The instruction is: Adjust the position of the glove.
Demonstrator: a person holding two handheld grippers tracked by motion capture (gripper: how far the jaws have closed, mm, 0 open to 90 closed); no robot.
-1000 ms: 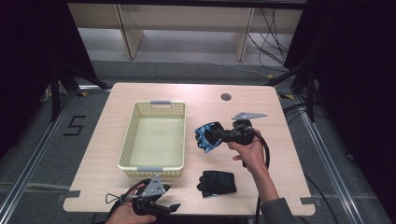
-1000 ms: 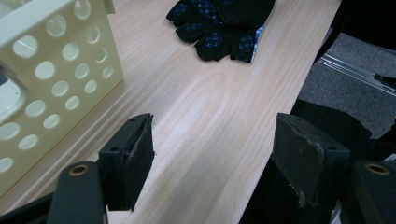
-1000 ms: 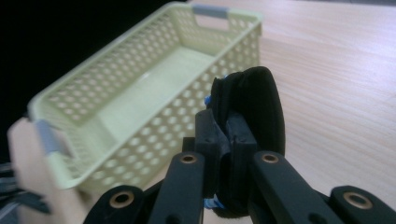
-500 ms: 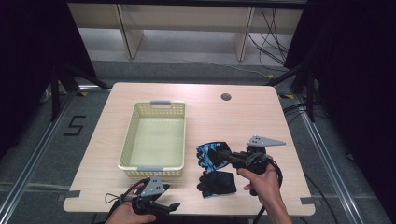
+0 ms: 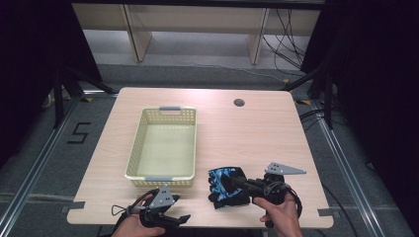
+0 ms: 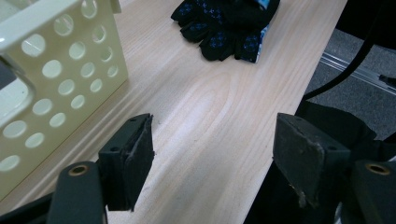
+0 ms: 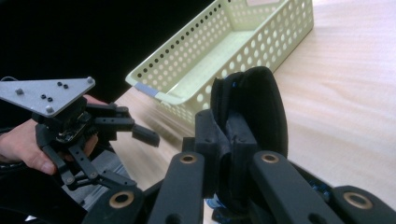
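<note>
Black glove (image 5: 227,185) with blue-patterned fingers, pinched by right tool (image 5: 236,181) over a second one; left tool (image 5: 184,217) spread, empty. Pale wood surface (image 5: 257,133), dark room around.

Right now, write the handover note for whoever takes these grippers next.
Right gripper: shut on a black-and-blue glove, held low over a second, black glove lying near the table's front edge.
Left gripper: open, holding nothing, at the front edge below the basket.
Basket: nothing in it.
Done: one glove picked up.
Left: probably get both gloves into the basket; neither is in yet.
</note>
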